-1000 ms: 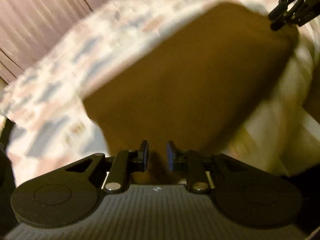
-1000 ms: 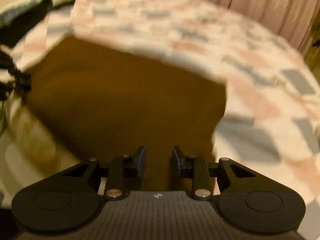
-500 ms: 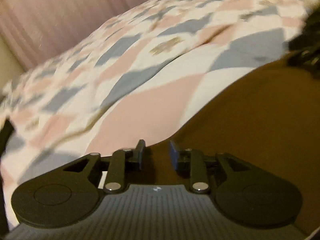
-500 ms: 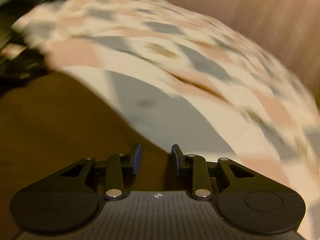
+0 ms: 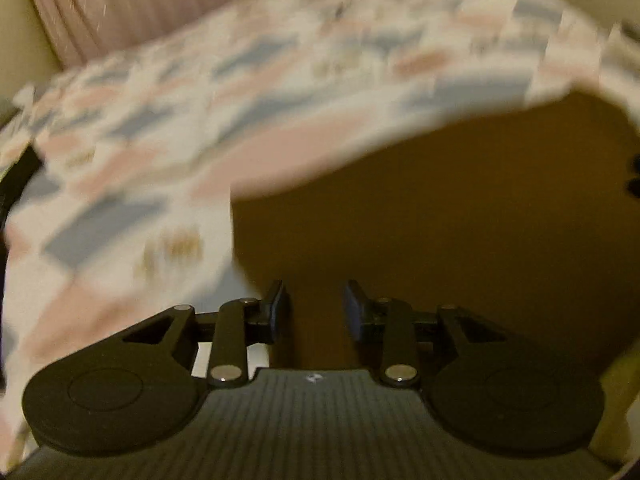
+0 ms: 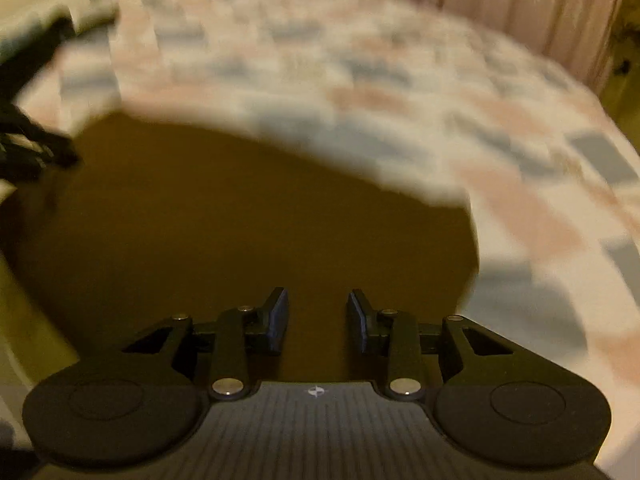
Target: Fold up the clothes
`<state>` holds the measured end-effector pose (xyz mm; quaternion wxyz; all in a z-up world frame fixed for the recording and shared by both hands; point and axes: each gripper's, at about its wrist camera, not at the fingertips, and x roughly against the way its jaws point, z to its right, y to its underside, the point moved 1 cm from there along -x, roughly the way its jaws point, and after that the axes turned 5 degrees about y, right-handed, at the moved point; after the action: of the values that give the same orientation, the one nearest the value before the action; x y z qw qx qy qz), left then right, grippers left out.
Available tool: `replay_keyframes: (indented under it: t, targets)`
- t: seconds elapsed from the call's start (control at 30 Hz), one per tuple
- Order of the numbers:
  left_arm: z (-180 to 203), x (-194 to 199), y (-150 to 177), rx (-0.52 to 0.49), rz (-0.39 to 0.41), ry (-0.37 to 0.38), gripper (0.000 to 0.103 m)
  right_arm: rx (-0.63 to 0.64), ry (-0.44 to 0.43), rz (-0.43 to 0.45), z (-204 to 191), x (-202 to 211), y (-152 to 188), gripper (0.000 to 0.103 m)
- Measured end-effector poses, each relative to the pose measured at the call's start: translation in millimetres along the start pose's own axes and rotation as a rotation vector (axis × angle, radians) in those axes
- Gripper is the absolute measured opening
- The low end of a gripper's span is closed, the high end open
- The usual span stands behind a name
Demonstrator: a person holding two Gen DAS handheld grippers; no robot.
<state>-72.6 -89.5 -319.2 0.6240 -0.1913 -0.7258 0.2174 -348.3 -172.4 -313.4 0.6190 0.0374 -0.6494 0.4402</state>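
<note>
**Brown garment held up, fold not finished**

The left gripper [image 5: 314, 306] and the right gripper [image 6: 316, 320] each pinch an edge of the brown garment [image 5: 440, 220], which hangs stretched between them above the patterned bedspread [image 6: 400, 80]. No fold shows clearly in the blur. I judge that the laying down and the folding itself remain.
</note>
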Motion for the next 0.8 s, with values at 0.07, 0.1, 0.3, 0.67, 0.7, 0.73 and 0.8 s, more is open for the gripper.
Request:
replay_keyframes:
  t: [0.07,0.1,0.3,0.67,0.7,0.73,0.8]
  targets:
    - [-7.4,10.8,9.5,0.061,-0.043,-0.016,0.030,-0.071,0.015,-0.043,6.9,12.6,8.2,0.034]
    - [-12.2,19.3,10.4,0.093,-0.053,-0.022,0.030,-0.094,0.026,-0.066,10.8,19.9,8.5,0.034]
    - [-4.8,37.8,5.8,0.163,-0.060,0.037,0.031,-0.111,-0.029,-0.038,6.3,43.2,-10.1,0.036]
    - [14.9,66.3,-38.0,0.377,-0.284,-0.155,0.035,-0.063,-0.166,-0.182,53.8,52.6,-54.5,0.053]
    - [20.4,75.0,-48.6,0.411,-0.280,-0.176,0.038,-0.042,-0.190,-0.153,62.5,56.8,-65.1,0.056]
    - [26.6,83.6,-59.3,0.445,-0.274,-0.196,0.039,-0.013,-0.212,-0.129,70.6,59.0,-74.3,0.058]
    - [43.1,97.7,-79.4,0.510,-0.249,-0.240,0.039,0.061,-0.269,-0.094,87.3,58.2,-88.9,0.058]
